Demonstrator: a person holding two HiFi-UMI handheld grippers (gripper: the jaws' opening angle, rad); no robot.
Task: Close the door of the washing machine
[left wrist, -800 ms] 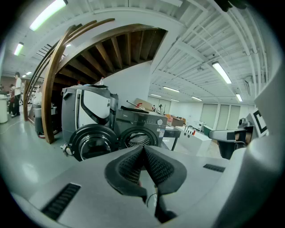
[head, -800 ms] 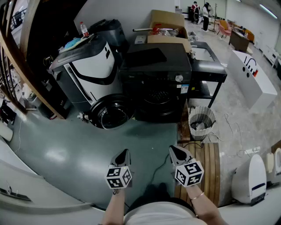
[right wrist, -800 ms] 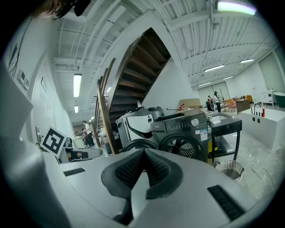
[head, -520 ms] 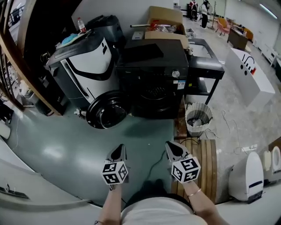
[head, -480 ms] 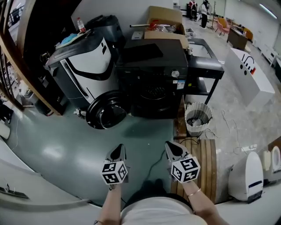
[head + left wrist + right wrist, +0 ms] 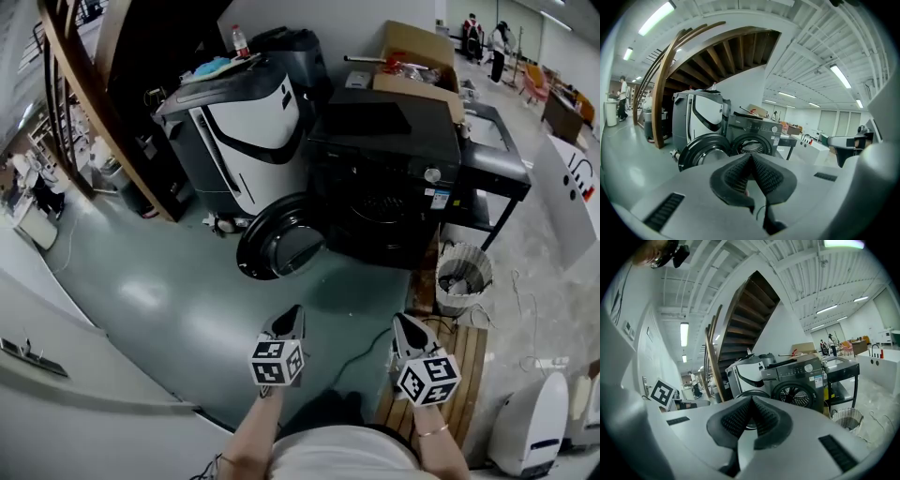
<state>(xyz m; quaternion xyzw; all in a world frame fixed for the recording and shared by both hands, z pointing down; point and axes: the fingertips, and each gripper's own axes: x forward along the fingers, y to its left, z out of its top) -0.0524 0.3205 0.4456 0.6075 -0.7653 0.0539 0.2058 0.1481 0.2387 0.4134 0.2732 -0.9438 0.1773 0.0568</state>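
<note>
A black front-loading washing machine [image 6: 394,178] stands across the green floor, its drum opening [image 6: 751,146] uncovered. Its round black door [image 6: 279,247] hangs swung open to the left, and shows too in the left gripper view as the door [image 6: 702,151]. My left gripper [image 6: 289,322] and right gripper [image 6: 406,328] hover side by side low in the head view, well short of the machine. Both are shut with nothing between their pads. The right gripper view has the washing machine [image 6: 800,380] ahead and to the right.
A white and black machine [image 6: 239,131] stands left of the washer, under a wooden staircase [image 6: 84,103]. A cardboard box [image 6: 417,56] sits behind, a black table [image 6: 487,173] and a mesh waste bin [image 6: 463,274] to the right. A wooden slatted board [image 6: 469,366] lies underfoot.
The head view has swung left, so the washer and its open door now sit further right in frame. Both grippers stay shut and side by side.
</note>
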